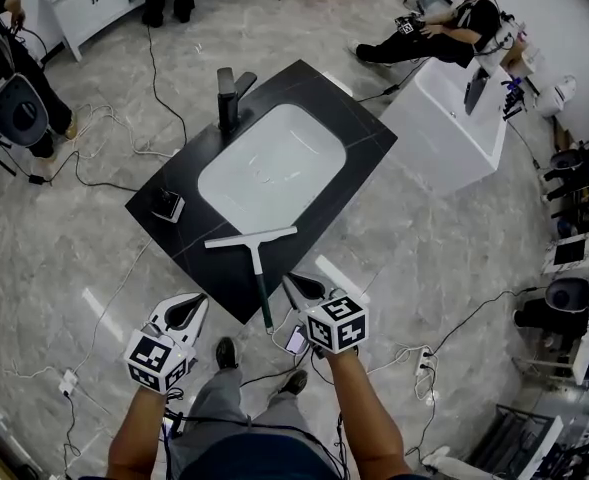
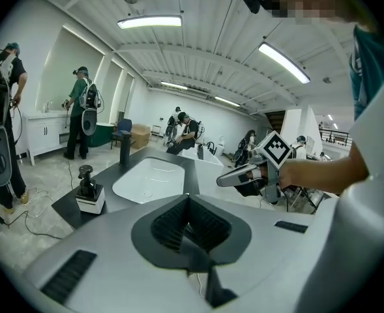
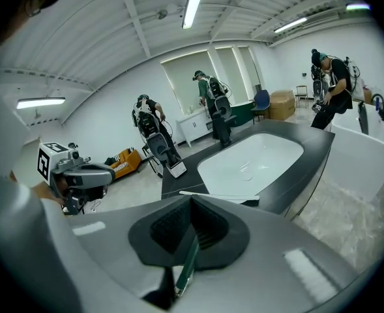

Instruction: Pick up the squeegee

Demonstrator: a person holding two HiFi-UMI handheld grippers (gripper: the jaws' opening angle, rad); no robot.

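Flat on the black counter [image 1: 369, 148], just on the near side of the white basin [image 1: 274, 158]: the squeegee [image 1: 258, 264], white blade crosswise along the basin's front rim, dark green handle running straight away from the basin and jutting past the counter's near corner. At the basin's far-left rim, a black faucet [image 1: 231, 98], upright. Off the basin's left side, near the counter corner, a soap dispenser [image 1: 167, 204] with black pump and white base. On the near side of the basin, out past the counter's edge in the head view, 2 handheld tools. Toward the basin's near left, the left gripper [image 1: 201, 301], clear of the squeegee, jaws closed together on nothing. Toward the basin's near right, the right gripper [image 1: 288, 281], close beside the handle, jaws likewise pressed together and empty (green handle visible beneath them in the right gripper view, not gripped).
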